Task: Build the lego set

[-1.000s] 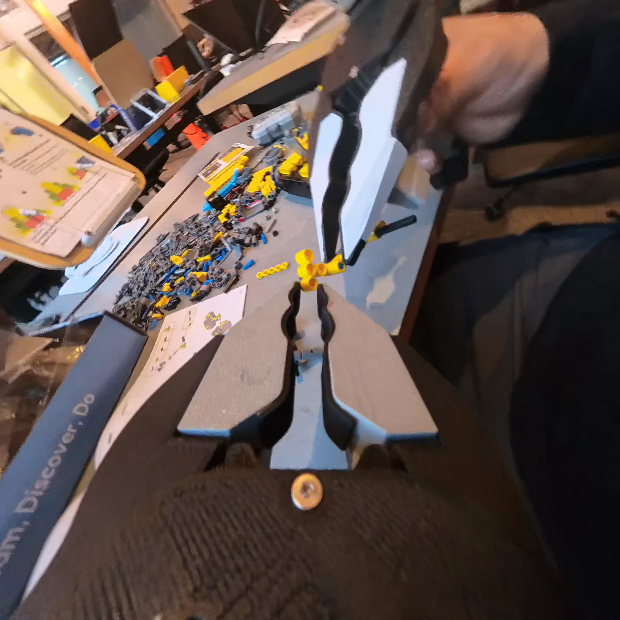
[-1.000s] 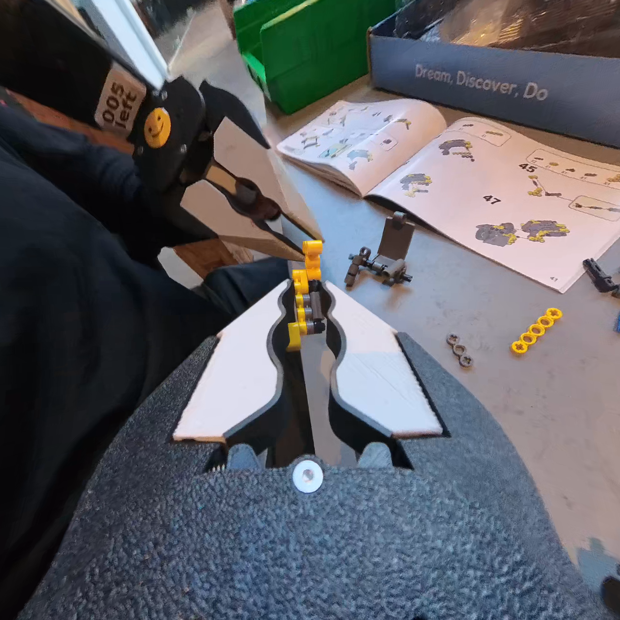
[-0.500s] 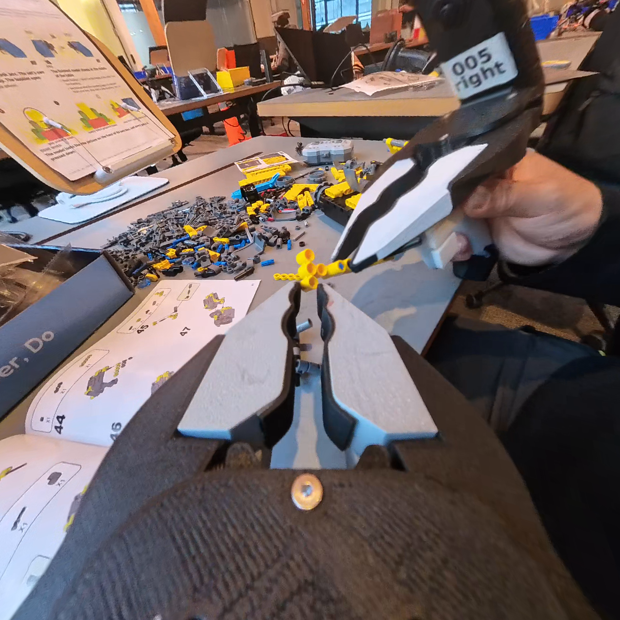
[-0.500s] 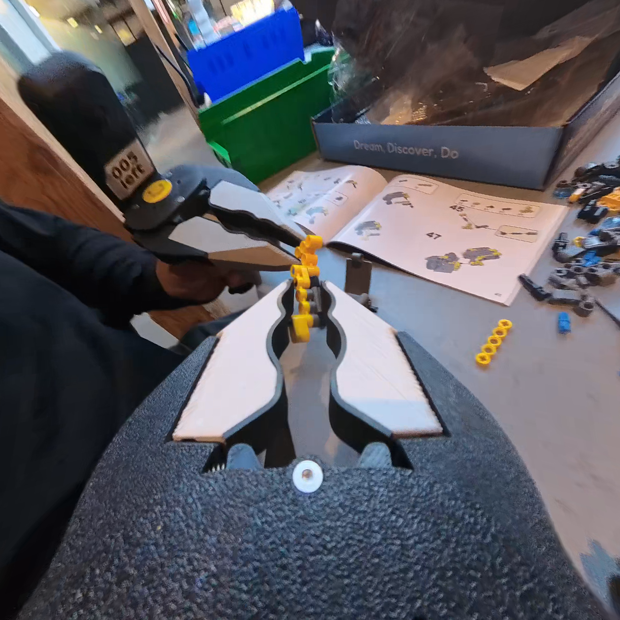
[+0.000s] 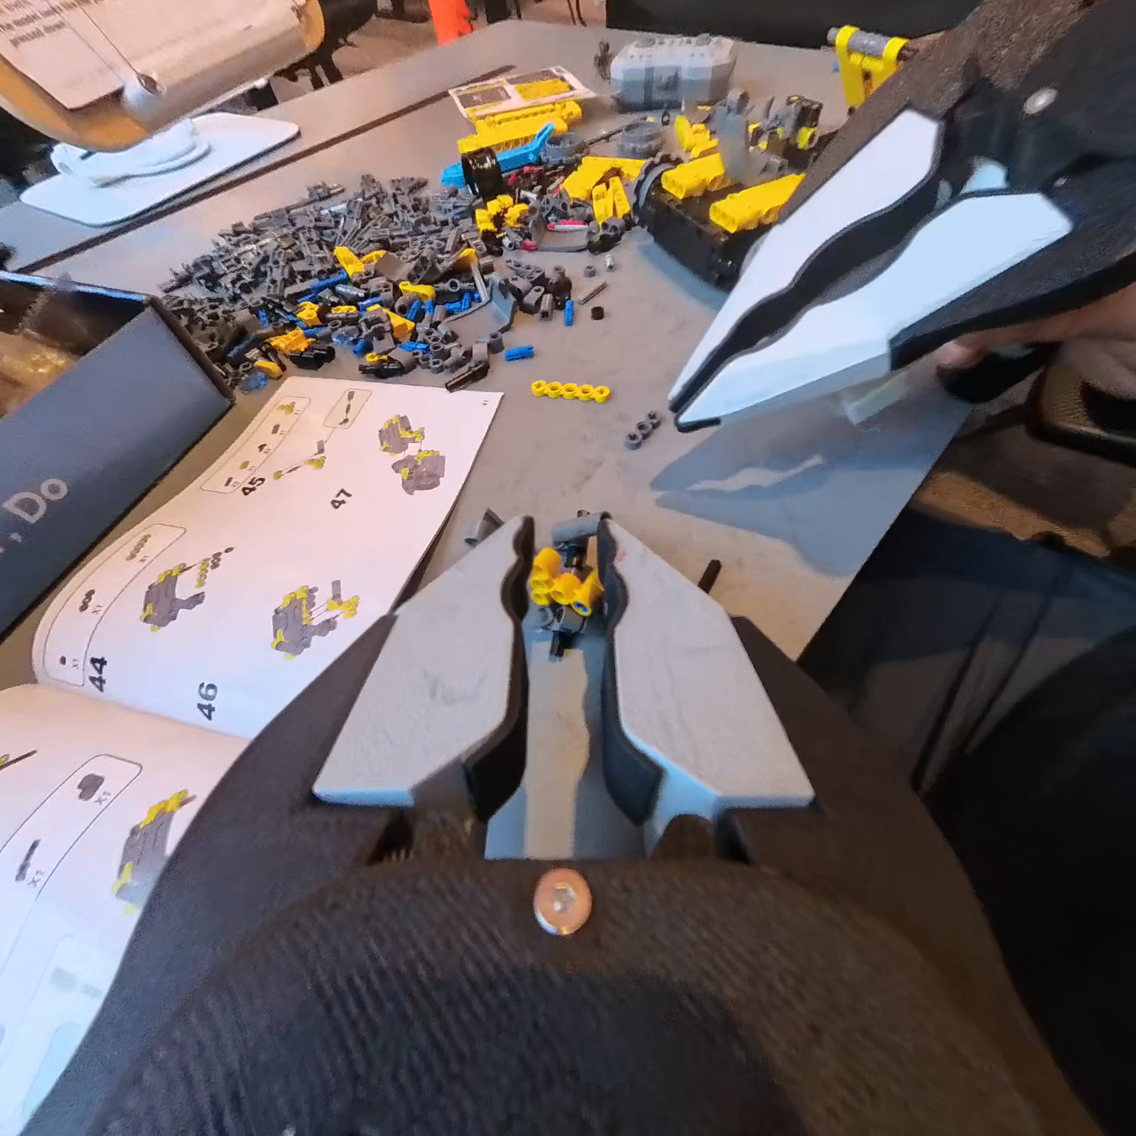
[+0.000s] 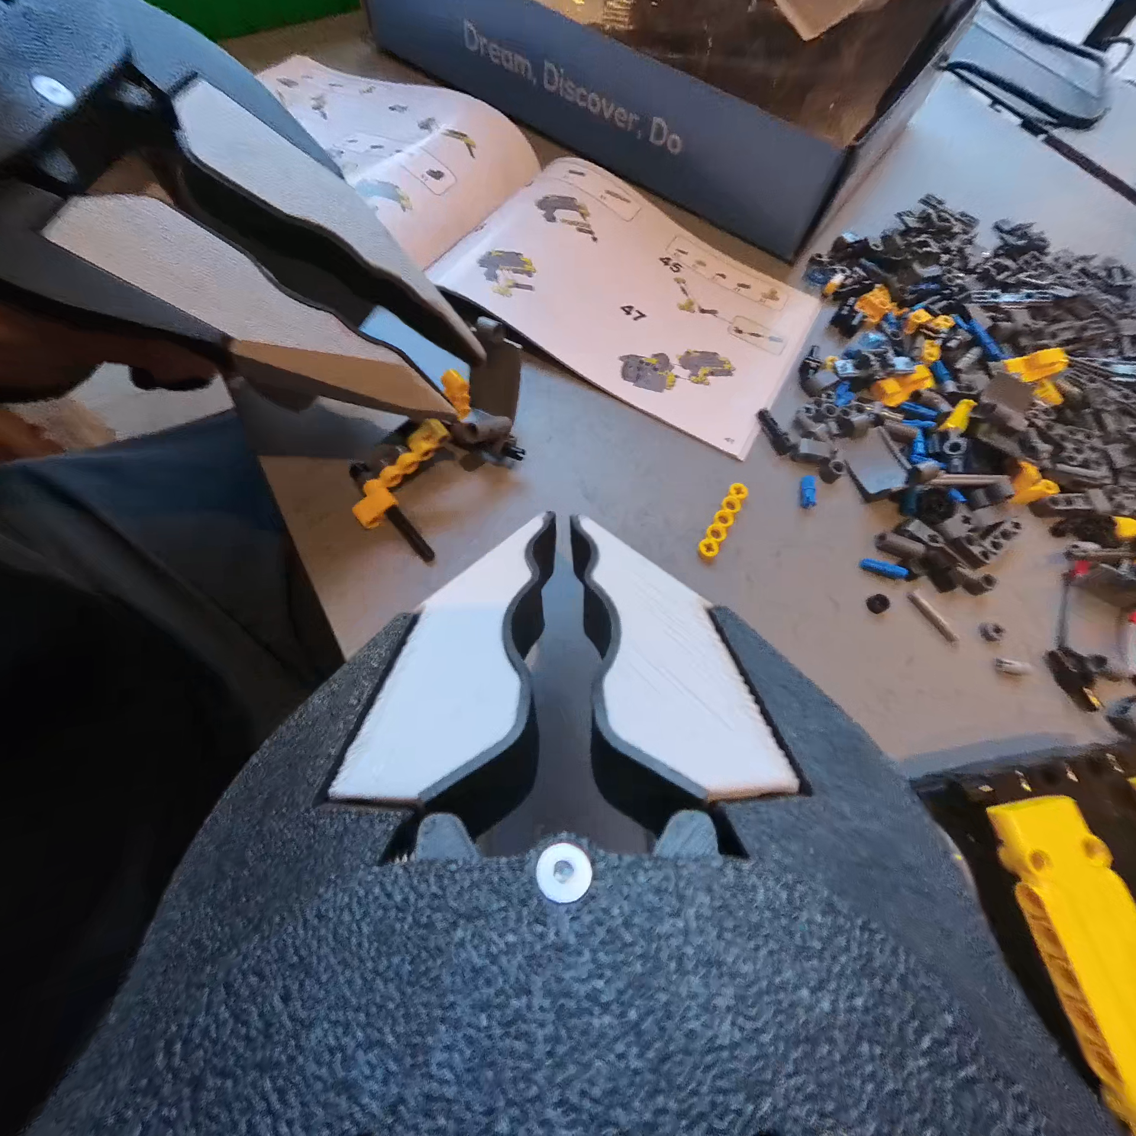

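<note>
My left gripper (image 5: pixel 565 525) is shut on a small yellow and grey brick assembly (image 5: pixel 562 584), low over the grey table (image 5: pixel 553 467) near its front edge. In the right wrist view the left gripper (image 6: pixel 467 387) pinches a yellow piece at its tips. The rest of the assembly (image 6: pixel 406 467), with a black axle, reaches down to the table beside an upright grey panel piece (image 6: pixel 501 381). My right gripper (image 6: pixel 562 519) is shut and empty, and hovers apart from the assembly. It also shows at the right of the left wrist view (image 5: pixel 676 415).
An open instruction booklet (image 5: pixel 276 553) lies left, with a dark blue box (image 5: pixel 92 442) behind it. A loose yellow beam (image 5: pixel 570 391) and a small grey beam (image 5: pixel 642 428) lie mid-table. A pile of grey, blue and yellow parts (image 5: pixel 369 295) sits beyond. A large yellow part (image 6: pixel 1076 922) is near right.
My right gripper let go of the assembly, drew back to the right and shut empty. My left gripper kept the assembly and lowered it to the table by the grey panel piece.
</note>
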The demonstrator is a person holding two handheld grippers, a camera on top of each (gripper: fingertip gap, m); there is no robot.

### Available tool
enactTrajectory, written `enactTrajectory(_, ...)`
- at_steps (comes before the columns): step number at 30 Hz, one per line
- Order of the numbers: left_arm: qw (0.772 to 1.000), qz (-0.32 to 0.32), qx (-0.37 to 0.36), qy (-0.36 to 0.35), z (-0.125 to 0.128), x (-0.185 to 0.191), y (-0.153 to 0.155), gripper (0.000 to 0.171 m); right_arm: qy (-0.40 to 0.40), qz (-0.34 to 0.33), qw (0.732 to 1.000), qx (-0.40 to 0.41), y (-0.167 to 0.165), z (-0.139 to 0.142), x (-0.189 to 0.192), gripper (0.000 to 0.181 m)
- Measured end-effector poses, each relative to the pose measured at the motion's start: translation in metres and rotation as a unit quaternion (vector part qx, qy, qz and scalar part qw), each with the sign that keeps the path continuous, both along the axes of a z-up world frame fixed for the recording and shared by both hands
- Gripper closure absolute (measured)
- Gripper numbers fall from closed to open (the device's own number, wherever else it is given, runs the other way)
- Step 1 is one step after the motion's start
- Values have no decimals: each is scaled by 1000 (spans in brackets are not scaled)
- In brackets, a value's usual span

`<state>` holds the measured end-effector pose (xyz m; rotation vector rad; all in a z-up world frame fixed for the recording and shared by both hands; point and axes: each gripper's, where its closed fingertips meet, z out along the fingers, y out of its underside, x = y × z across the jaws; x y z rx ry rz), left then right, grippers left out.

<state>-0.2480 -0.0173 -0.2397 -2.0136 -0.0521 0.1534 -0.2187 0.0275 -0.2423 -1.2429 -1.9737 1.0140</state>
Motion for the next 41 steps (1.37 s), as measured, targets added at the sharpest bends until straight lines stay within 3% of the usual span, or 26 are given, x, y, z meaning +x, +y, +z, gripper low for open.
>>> enactTrajectory(3,999,0,32,-1,12,-3,-6,143,5,-16,1000,19,10,-1,1,174)
enactTrajectory(12,983,89,146,62,61,-43,-48,110,26,-58,996,63,44,-4,2,171)
enactTrajectory(14,978,87,167,86,68,-41,-52,111,28,-65,995,68,46,-4,0,176)
enactTrajectory(15,975,91,177,97,69,-42,-53,113,30,-77,994,75,49,-4,-1,169)
enactTrajectory(16,971,111,183,108,71,-46,-56,104,35,-96,991,85,54,-3,-2,143)
enactTrajectory(17,969,117,183,116,71,-47,-57,103,36,-103,990,90,56,-3,-2,140)
enactTrajectory(19,972,103,179,113,70,-41,-55,103,40,-113,988,101,58,-3,-1,142)
enactTrajectory(21,973,97,178,113,65,-39,-53,110,51,-137,982,122,64,-1,-1,126)
enactTrajectory(27,973,95,190,94,63,-41,-56,119,48,-171,970,167,73,-4,-1,133)
enactTrajectory(30,981,72,160,84,51,-36,-53,138,50,-173,971,155,74,-2,-1,142)
enactTrajectory(41,988,71,118,71,37,-39,-47,138,23,-164,976,141,74,-10,-3,150)
